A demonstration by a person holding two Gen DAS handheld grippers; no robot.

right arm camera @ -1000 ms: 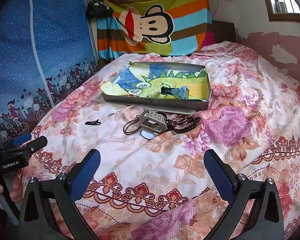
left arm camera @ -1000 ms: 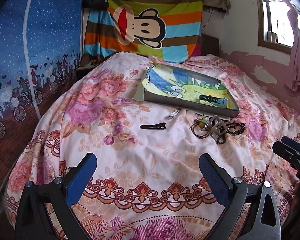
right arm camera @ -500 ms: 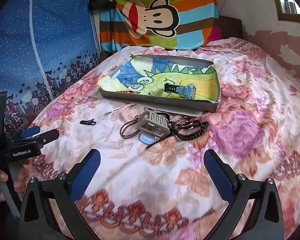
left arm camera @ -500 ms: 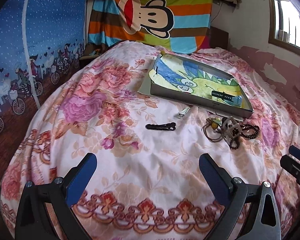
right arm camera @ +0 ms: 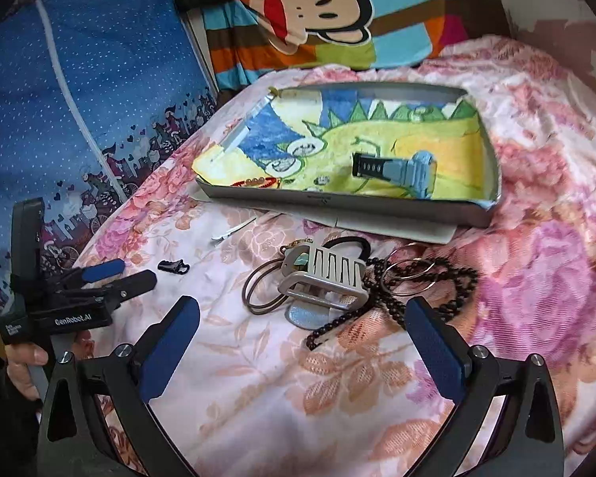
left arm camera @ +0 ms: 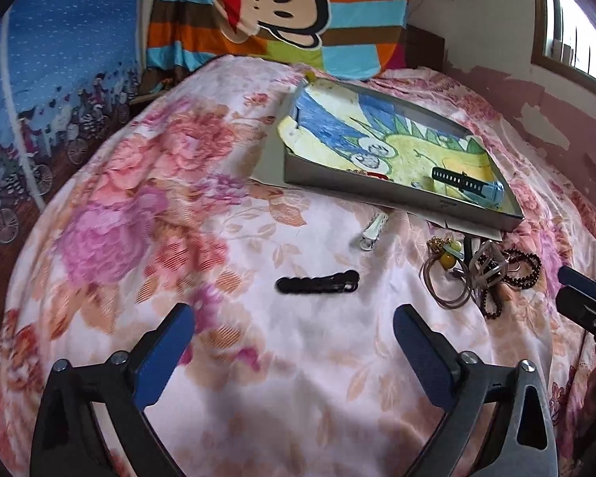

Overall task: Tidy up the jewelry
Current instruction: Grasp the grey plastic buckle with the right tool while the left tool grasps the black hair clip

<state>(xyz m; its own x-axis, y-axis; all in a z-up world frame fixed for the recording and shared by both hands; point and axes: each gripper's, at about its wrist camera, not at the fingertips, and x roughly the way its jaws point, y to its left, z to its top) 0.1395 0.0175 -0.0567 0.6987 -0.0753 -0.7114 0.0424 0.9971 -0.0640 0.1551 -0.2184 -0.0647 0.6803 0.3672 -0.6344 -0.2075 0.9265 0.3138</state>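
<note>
A: Where does the jewelry sit?

B: Most of it lies in a tangle on the bed (right arm camera: 377,397), straight ahead of the right gripper (right arm camera: 304,340) and just past its fingertips: a pale claw hair clip (right arm camera: 326,278), brown hair ties (right arm camera: 264,290) to its left, a dark bead string (right arm camera: 429,294) and thin metal rings (right arm camera: 409,270) to its right. From the left gripper (left arm camera: 294,340) that pile shows ahead and off to the right.

A: Anything apart from the pile?

B: A black hair clip (left arm camera: 318,284) lies alone straight ahead of the left gripper, a little beyond its fingertips. A white clip (left arm camera: 371,230) lies farther ahead, near the front wall of the grey tray (left arm camera: 397,194).

A: And in the tray?

B: A watch (right arm camera: 397,169) with a black strap and pale blue case rests on the dinosaur drawing lining it, toward the tray's right end. The tray sits beyond both grippers, behind the pile.

A: How do the grippers stand?

B: Both are spread wide with nothing between the blue pads, hovering above the floral bedspread and touching none of the pieces. From the right wrist, the left gripper appears at far left, held in a hand (right arm camera: 24,361).

A: Behind all that?

B: A striped monkey blanket (left arm camera: 282,16) hangs at the head of the bed.
</note>
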